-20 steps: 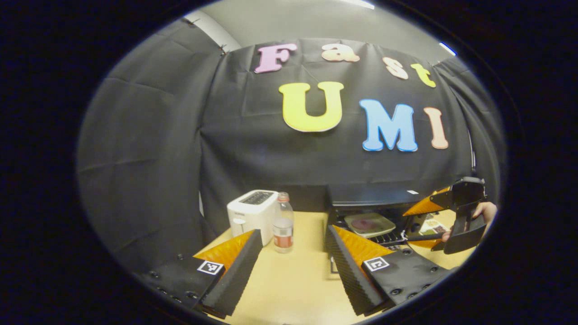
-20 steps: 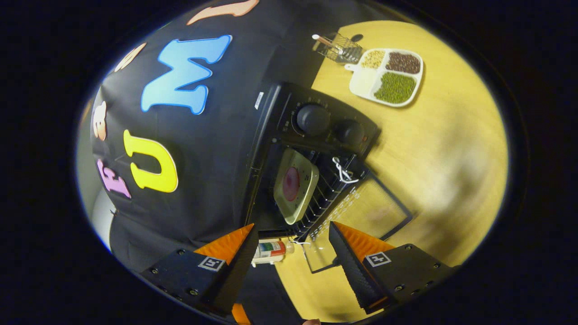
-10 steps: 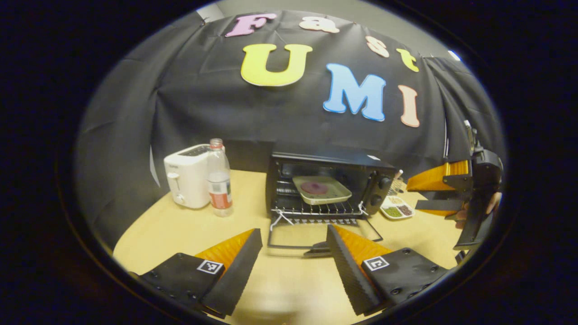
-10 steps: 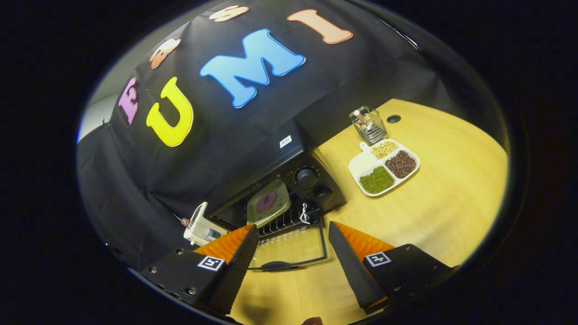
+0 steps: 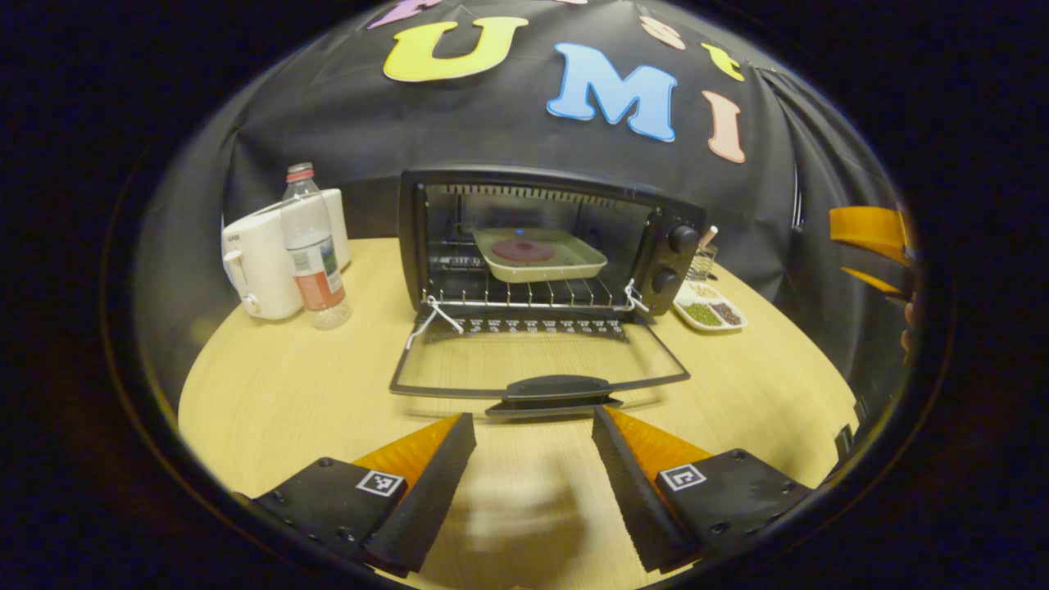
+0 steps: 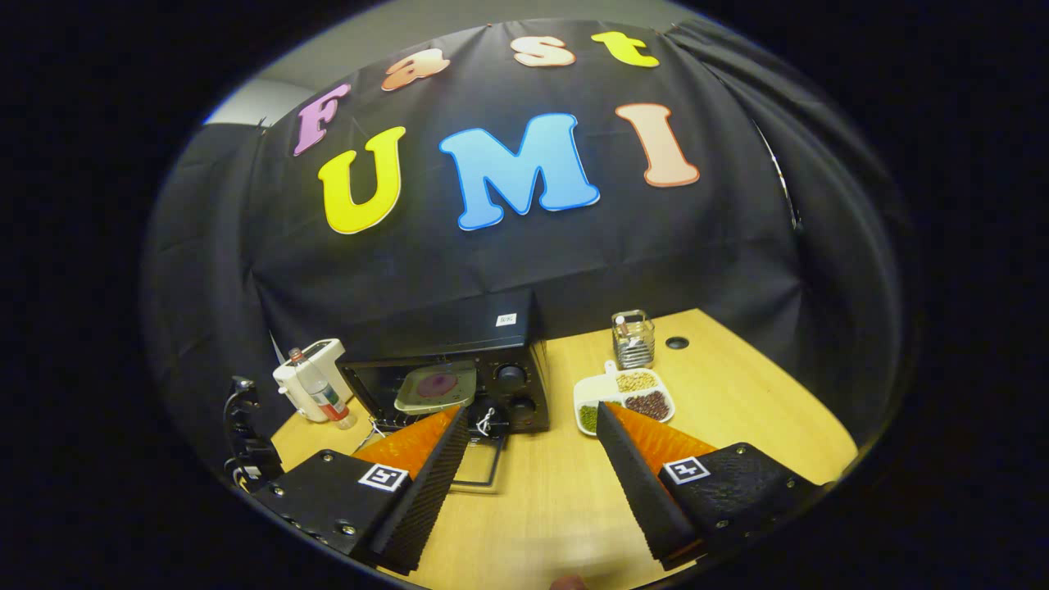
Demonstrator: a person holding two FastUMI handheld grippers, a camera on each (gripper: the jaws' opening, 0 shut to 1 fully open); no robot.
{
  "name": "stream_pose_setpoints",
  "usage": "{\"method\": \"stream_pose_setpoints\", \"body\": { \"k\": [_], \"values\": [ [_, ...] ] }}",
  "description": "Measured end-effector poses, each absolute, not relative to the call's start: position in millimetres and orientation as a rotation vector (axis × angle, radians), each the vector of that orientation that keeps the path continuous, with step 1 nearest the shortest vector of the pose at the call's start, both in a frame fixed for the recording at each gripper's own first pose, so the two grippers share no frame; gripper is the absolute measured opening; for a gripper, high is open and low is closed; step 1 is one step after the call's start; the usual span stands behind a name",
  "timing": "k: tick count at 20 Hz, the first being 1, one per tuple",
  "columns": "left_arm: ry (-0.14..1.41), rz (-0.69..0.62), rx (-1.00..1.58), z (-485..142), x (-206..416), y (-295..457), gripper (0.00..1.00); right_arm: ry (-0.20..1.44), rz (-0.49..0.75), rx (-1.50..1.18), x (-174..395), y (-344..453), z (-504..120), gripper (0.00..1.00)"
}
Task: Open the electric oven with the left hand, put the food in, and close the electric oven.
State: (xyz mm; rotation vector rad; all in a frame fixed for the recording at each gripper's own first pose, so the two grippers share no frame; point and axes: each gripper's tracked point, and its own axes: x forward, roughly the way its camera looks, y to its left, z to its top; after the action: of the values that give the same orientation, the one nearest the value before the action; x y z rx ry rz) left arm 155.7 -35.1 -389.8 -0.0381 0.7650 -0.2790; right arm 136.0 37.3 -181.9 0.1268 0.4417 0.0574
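The black electric oven stands open on the wooden table, its glass door folded down flat with the handle toward me. Inside, a pale square tray with a round reddish piece of food rests on the wire rack. My left gripper is open and empty, just in front of the door handle and not touching it. The right gripper shows at the far right edge. In the right gripper view the oven and tray lie ahead to the left, and my right gripper is open and empty.
A white toaster and a plastic bottle stand left of the oven. Right of it are a divided dish of beans and a wire holder. A round hole sits in the tabletop.
The left gripper view has swung down and now faces the open oven squarely, near the door handle. The right gripper has rolled level and drawn back from the oven, away from the tray.
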Motion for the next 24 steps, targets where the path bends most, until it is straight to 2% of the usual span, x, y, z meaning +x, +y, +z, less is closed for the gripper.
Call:
{"method": "stream_pose_setpoints", "body": {
  "k": [5, 10, 12, 13, 16, 22, 23, 24],
  "values": [
    [0.839, -0.282, -0.014, -421.6, 157.9, -52.2, 0.98, 0.354, -0.047, -0.098, 121.8, -5.0, -159.0, 0.97],
    [0.843, -0.239, 0.039, -430.7, 164.7, -53.7, 1.0, 0.343, -0.12, -0.101, 110.0, -30.3, -144.0, 0.94],
    [0.829, -0.216, 0.055, -431.1, 166.2, -53.7, 0.97, 0.344, -0.141, -0.086, 106.7, -38.3, -143.0, 0.94],
    [0.821, -0.198, 0.051, -431.2, 168.0, -53.5, 1.0, 0.344, -0.145, -0.076, 103.4, -40.3, -142.1, 0.94],
    [0.808, -0.179, 0.065, -425.9, 167.3, -53.6, 0.98, 0.332, -0.154, -0.059, 100.8, -43.2, -137.2, 0.94],
    [0.688, -0.172, 0.053, -383.5, 177.1, -55.3, 0.97, 0.323, -0.117, -0.075, 103.1, -27.3, -136.9, 0.94],
    [0.669, -0.172, 0.045, -374.4, 185.2, -57.1, 1.0, 0.328, -0.109, -0.081, 103.2, -24.7, -138.9, 0.94],
    [0.658, -0.173, 0.036, -366.7, 189.4, -57.9, 0.97, 0.329, -0.104, -0.084, 102.9, -22.8, -139.7, 0.94]
  ]
}}
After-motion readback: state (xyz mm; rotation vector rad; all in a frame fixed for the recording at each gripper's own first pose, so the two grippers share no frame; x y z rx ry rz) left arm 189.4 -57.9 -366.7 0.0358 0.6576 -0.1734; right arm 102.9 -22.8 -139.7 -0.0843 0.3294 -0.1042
